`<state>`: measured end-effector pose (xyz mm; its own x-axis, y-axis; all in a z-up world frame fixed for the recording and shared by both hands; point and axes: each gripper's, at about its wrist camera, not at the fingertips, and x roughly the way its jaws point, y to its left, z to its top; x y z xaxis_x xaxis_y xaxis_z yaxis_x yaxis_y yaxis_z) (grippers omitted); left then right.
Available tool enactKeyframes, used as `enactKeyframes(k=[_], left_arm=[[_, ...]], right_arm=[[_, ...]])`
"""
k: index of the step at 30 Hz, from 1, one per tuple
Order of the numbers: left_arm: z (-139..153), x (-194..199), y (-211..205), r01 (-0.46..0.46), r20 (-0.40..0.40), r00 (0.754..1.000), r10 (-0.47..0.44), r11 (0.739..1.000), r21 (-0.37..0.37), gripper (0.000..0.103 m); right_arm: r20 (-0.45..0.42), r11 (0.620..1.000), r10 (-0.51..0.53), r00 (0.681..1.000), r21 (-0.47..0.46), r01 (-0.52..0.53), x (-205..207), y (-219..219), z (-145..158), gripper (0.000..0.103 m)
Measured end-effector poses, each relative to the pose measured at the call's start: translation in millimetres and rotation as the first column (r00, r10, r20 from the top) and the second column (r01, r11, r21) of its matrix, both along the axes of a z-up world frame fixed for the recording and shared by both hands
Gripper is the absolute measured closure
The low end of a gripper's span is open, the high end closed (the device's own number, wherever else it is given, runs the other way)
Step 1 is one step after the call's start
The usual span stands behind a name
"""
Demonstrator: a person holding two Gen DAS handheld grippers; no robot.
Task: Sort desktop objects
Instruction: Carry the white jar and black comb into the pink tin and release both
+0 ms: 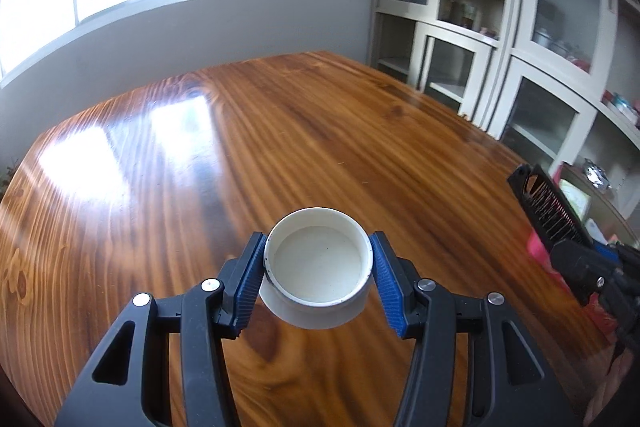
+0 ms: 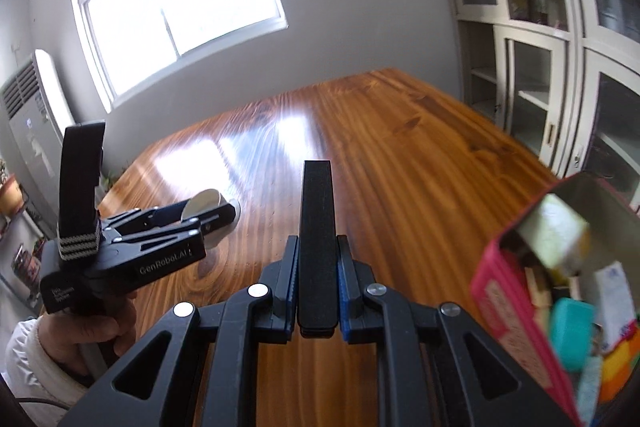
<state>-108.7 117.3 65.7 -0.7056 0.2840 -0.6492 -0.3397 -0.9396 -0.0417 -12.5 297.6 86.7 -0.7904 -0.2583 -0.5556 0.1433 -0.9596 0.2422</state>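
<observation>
Black comb (image 2: 317, 243) points straight ahead from right hand-held gripper (image 2: 317, 291).

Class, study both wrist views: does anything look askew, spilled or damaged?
Only the pink box stands out: it sits tilted at the table's right edge, crammed with jumbled items. The white cup looks empty and intact; nothing has spilled.

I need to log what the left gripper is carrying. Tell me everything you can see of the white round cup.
The white cup is a short, round, open-topped container, matte and plastic-looking, with a thin dark line along part of its rim. It looks empty, with a few tiny dark specks inside. It is tilted slightly toward the camera and held above the wooden table, clamped by its side walls between the blue ribbed pads of the left gripper. Nothing else touches it.
</observation>
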Motion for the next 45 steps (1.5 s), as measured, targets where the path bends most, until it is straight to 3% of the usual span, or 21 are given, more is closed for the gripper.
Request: enactKeyframes(k=[9,17,30,45], left_arm=[[22,37,38,0.079,-0.042,0.996,-0.077,0.996,0.038,0.048],[30,62,89,0.164,-0.049,0.985,-0.163,0.986,0.024,0.048],[38,104,203,0.38,-0.055,0.923,-0.381,0.925,-0.02,0.048],[27,114,267,0.476,-0.021,0.879,-0.477,0.878,-0.046,0.047]], right_arm=[[-0.041,0.997,-0.076,0.996,-0.035,0.075,46,39,11,0.085],[-0.074,0.978,-0.207,0.976,-0.05,0.204,88,89,9,0.085],[-0.043,0.887,-0.457,0.888,-0.1,0.452,144,194,-4,0.085],[-0.022,0.877,-0.474,0.88,-0.108,0.469,142,219,-13,0.085]])
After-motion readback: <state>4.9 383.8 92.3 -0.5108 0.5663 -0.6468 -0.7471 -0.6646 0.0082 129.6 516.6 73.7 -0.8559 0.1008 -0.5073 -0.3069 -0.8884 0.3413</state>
